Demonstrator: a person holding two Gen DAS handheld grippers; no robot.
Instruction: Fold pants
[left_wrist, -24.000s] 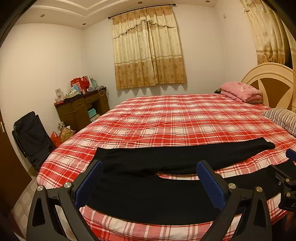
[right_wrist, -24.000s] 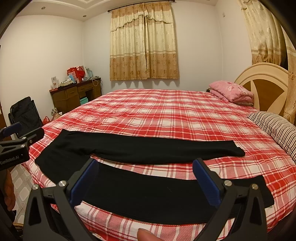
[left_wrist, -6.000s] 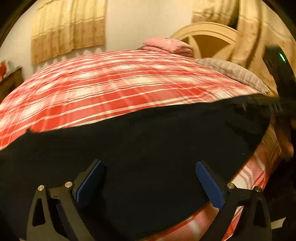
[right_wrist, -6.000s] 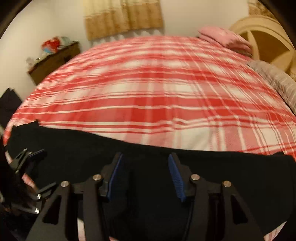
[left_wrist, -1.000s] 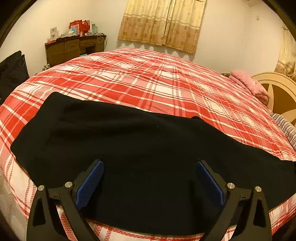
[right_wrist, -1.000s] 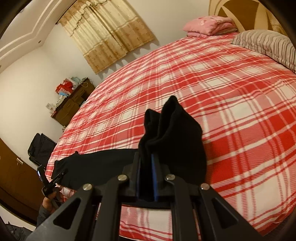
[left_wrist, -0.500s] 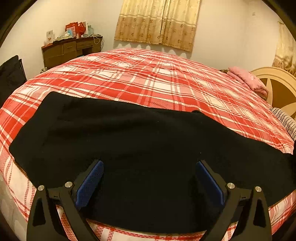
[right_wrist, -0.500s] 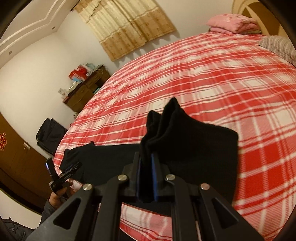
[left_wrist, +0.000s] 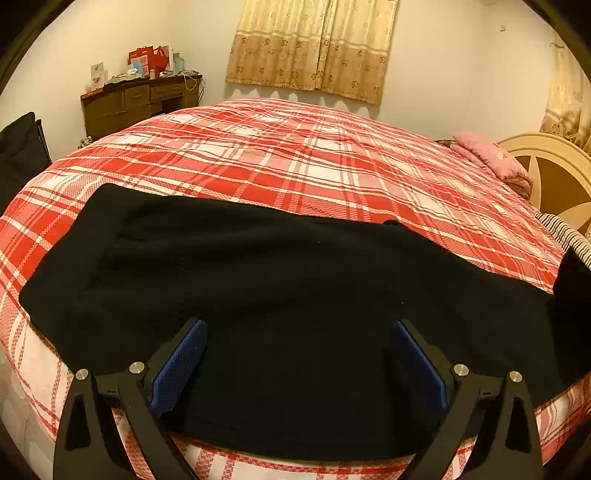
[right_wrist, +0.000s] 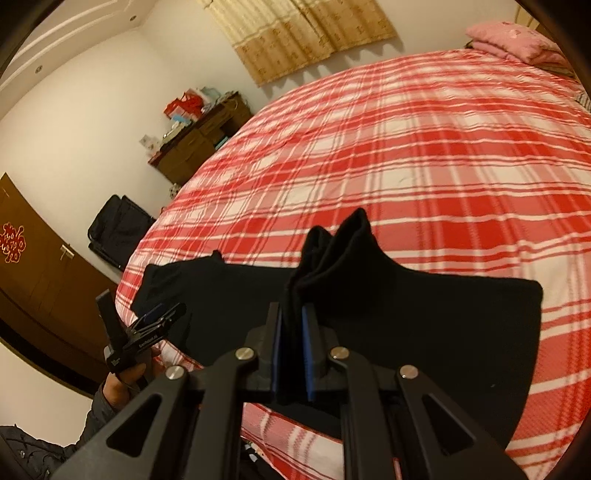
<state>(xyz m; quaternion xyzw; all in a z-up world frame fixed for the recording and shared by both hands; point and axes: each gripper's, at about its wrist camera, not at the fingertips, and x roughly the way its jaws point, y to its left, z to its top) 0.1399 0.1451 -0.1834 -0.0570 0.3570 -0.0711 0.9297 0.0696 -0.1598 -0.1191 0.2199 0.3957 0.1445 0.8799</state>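
The black pants (left_wrist: 280, 280) lie flat along the near edge of the bed, legs folded together lengthwise. My left gripper (left_wrist: 295, 354) is open and empty, hovering low over the waist half. My right gripper (right_wrist: 291, 332) is shut on the cuff end of the pants (right_wrist: 343, 254), lifted off the bed and carried leftward over the rest of the legs (right_wrist: 443, 325). The left gripper also shows in the right wrist view (right_wrist: 155, 317), by the waist end (right_wrist: 166, 284).
The bed has a red and white plaid cover (left_wrist: 314, 162). A pink folded blanket (left_wrist: 491, 158) and a striped pillow (left_wrist: 565, 232) lie by the headboard (left_wrist: 554, 177). A wooden desk (left_wrist: 136, 103) and a black bag (left_wrist: 18, 147) stand off the bed's left.
My right gripper has carried the held cuff end further left toward the waist, so the fold over the legs has grown. The left gripper has barely moved.
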